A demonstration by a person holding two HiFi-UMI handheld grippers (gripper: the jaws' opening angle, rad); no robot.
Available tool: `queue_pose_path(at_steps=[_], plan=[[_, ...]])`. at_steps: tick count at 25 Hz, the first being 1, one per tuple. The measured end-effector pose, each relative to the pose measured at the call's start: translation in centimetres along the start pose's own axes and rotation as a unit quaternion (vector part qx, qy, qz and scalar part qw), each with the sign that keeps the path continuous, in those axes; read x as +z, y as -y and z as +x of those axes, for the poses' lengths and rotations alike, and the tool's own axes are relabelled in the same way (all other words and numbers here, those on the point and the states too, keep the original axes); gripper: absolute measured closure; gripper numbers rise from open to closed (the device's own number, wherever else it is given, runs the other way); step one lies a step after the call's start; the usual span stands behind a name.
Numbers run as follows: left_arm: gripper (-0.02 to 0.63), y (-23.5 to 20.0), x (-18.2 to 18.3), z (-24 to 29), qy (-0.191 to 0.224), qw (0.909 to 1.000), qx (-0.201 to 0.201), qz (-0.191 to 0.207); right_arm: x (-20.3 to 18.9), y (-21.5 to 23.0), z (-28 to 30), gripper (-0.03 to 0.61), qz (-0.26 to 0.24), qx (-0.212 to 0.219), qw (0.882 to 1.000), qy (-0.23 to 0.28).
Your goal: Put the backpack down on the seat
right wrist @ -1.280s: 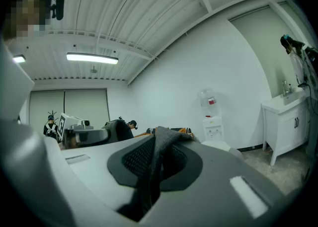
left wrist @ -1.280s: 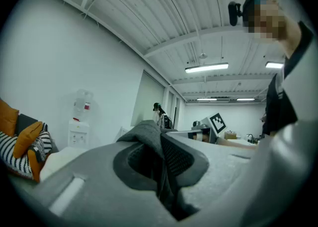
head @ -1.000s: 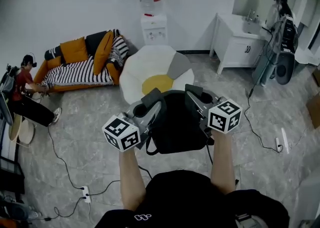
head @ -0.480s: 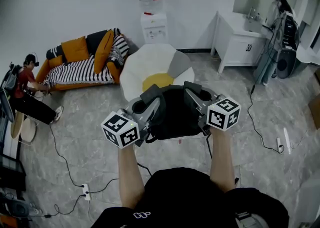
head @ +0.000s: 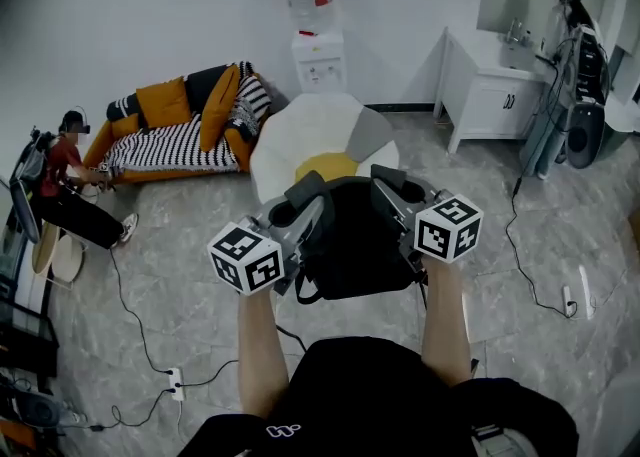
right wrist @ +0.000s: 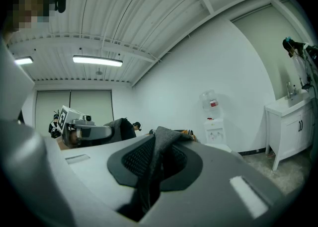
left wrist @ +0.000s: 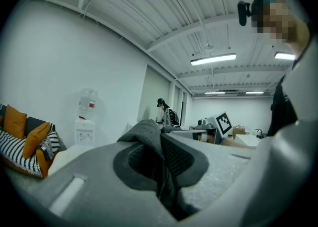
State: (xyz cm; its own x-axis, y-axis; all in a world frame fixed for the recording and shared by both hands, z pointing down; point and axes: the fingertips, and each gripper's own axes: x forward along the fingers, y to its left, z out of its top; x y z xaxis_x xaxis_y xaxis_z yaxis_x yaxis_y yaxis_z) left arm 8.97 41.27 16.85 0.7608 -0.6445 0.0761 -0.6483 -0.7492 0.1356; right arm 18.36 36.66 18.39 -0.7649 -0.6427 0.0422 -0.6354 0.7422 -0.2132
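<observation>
The backpack (head: pixel 352 245) hangs in the air in front of the person, carried between both tongs and well short of the seat (head: pixel 305 130), the white egg-shaped cushion with a yellow middle that lies ahead on the floor (head: pixel 180 295). The left tongs (head: pixel 303 203) are pinched on a fold of the backpack's dark fabric, and the right tongs (head: pixel 392 191) are pinched on another fold at its other side. Each grip takes only a thin fold, so my worry is that the bag's weight drags the fabric out of one pinch and it swings or drops to the floor before reaching the seat. A cable (head: pixel 135 320) trails across the floor to the left and could catch a foot. Count: one backpack, two tongs, one seat, one sofa (head: pixel 170 145), one water dispenser (head: pixel 318 57), one white cabinet (head: pixel 495 95).
</observation>
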Motion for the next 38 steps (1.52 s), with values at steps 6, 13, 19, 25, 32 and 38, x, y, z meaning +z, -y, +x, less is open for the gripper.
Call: queue_pose_path(at_steps=[6,13,19,25,32,38], plan=[[0.588,0.4,0.3,0.7,-0.005,1.0,0.004,0.004,0.5,0.8,-0.3,0.543,0.001,0.005,1.0,0.005],[0.588,0.1,0.3,1.0,-0.004,1.0,0.007,0.003,0.9,1.1,0.0,0.542,-0.001,0.01,1.0,0.012],[0.588,-1.3,1.1,1.4,0.001,0.9999,0.008,0.006,1.6,1.6,1.0,0.542,-0.006,0.014,1.0,0.021],[0.588,-3.0,1.3,2.3,0.007,0.9998,-0.002,0.02,1.9,2.9,2.6,0.541,-0.018,0.012,1.0,0.022],[0.588,-8.6,1.9,4.9,0.022,0.9997,-0.011,0.004,2.3,5.8,7.0,0.541,-0.035,0.005,0.999,0.003],[0.588,-12.6,1.8,8.3,0.013,0.9995,-0.025,-0.018,2.2,9.4,9.7,0.542,-0.02,-0.007,1.0,-0.008]])
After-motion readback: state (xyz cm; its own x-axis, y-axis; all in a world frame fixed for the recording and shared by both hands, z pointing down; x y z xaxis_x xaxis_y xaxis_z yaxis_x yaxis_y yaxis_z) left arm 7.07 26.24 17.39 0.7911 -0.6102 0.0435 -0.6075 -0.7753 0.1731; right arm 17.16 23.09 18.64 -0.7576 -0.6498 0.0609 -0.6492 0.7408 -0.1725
